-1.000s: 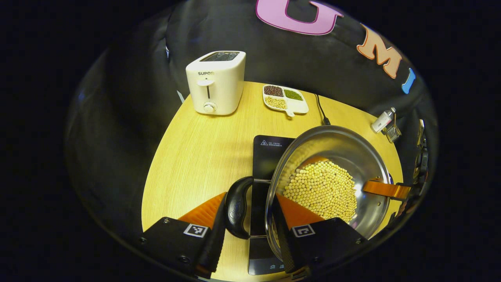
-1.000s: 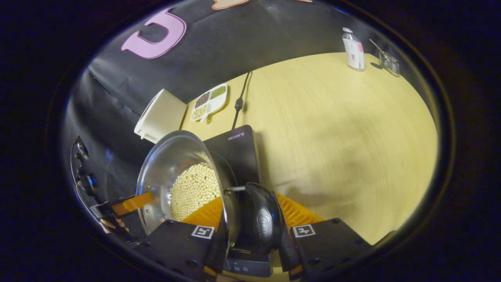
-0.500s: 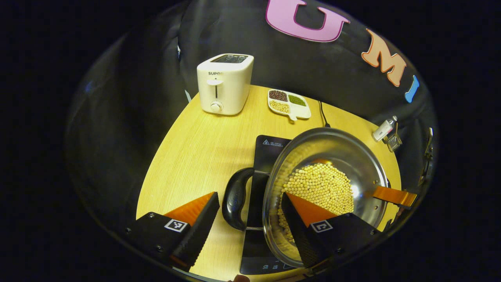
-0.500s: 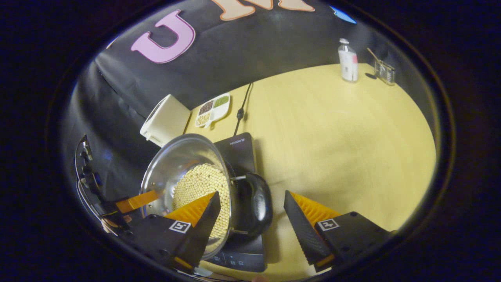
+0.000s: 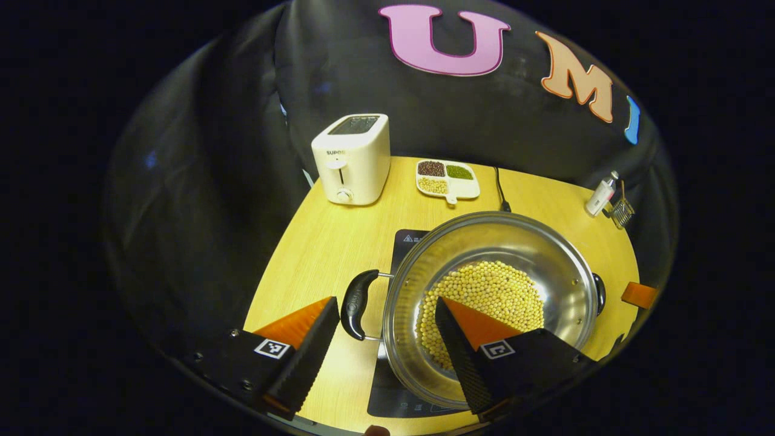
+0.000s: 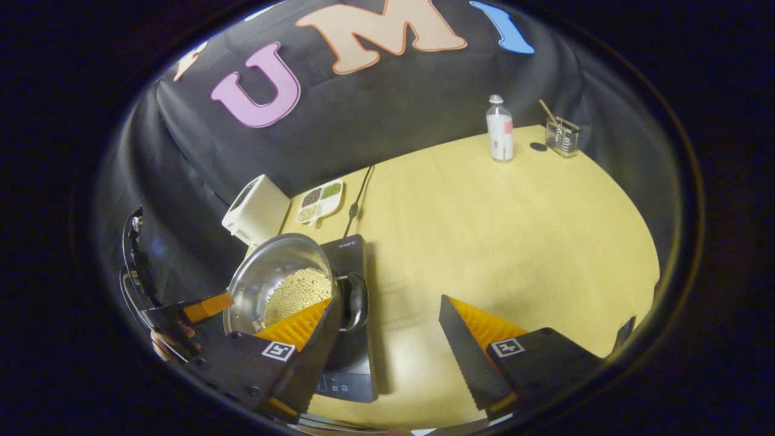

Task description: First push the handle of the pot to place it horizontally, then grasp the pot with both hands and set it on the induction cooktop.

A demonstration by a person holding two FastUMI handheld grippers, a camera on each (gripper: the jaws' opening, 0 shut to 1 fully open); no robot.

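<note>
Left gripper view: fingers point(image 5: 315, 348) wide apart (holding nothing), pot point(image 5: 563, 260) below.

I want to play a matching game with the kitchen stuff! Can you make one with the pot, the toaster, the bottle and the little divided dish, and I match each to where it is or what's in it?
Things:
1. pot
2. toaster
3. bottle
4. divided dish

Descriptions:
A. white, standing at the table's far left corner in the left gripper view
B. holds three small heaps: dark red, green and pale beans
C. steel, sitting on the black induction cooktop, with yellow beans inside
D. upright next to a small wire holder

Pairs: 1-C, 2-A, 3-D, 4-B
</note>
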